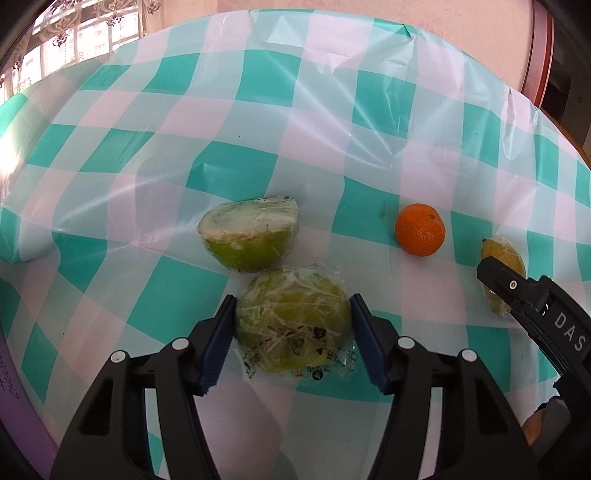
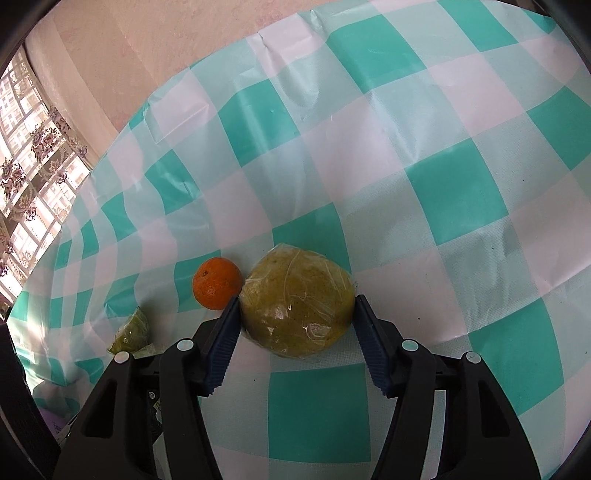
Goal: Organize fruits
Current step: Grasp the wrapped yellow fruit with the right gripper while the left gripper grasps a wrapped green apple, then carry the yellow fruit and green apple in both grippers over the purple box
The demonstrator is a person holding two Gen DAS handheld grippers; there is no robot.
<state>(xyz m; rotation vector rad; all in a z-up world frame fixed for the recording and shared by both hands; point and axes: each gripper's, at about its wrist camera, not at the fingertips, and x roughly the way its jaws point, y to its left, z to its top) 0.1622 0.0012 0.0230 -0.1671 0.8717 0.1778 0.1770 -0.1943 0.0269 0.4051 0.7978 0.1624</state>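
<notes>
My left gripper (image 1: pixel 293 310) has its blue pads against both sides of a plastic-wrapped green pomelo half (image 1: pixel 291 325) lying on the checked tablecloth (image 1: pixel 258 110). A second wrapped pomelo half (image 1: pixel 249 234), cut face up, lies just behind it. A small orange (image 1: pixel 420 229) sits to the right. My right gripper (image 2: pixel 295 314) has its pads on both sides of a wrapped yellow-green fruit (image 2: pixel 297 301), which also shows at the right of the left wrist view (image 1: pixel 504 254). The orange (image 2: pixel 217 282) sits just left of it, and a green pomelo half (image 2: pixel 131 332) shows farther left.
The table's far edge meets a pink wall (image 1: pixel 332 7). A window with lace curtains (image 2: pixel 33 177) is at the left. The right gripper's black body (image 1: pixel 535 310) reaches in from the right of the left wrist view.
</notes>
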